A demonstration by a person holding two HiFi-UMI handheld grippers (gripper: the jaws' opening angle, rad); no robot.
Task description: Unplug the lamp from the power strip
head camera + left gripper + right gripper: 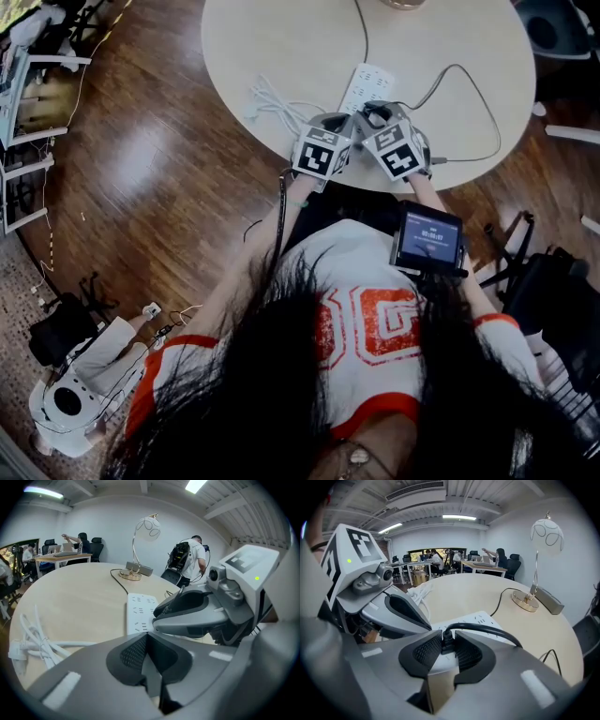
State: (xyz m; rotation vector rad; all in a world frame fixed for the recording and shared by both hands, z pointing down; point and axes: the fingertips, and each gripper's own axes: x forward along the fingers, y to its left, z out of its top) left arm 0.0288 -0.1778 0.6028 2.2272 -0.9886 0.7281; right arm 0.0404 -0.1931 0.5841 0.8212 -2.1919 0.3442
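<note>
A: Head view, what goes down first?
B: A round table (281, 47) with a pale top. The white power strip (367, 84) lies near the front edge, and a coiled white cable (272, 101) lies just to its left. Both tools are side by side at the strip's near end: the left gripper (345, 119) and the right gripper (371, 108).

A: Left gripper view?
B: The pads are pressed together with nothing between them. They point at the tabletop just beside the strip's near end. The lamp (148, 528) stands upright at the far side of the table, well apart from the strip. A black cord (119, 581) runs from its base toward the strip's far end.

A: Right gripper view?
B: The jaws pinch a black plug (446, 641), one pad on each side. The plug sits upright in a socket at the strip's near end. Its lead (487, 630) arcs off to the right over the gripper body.
</note>
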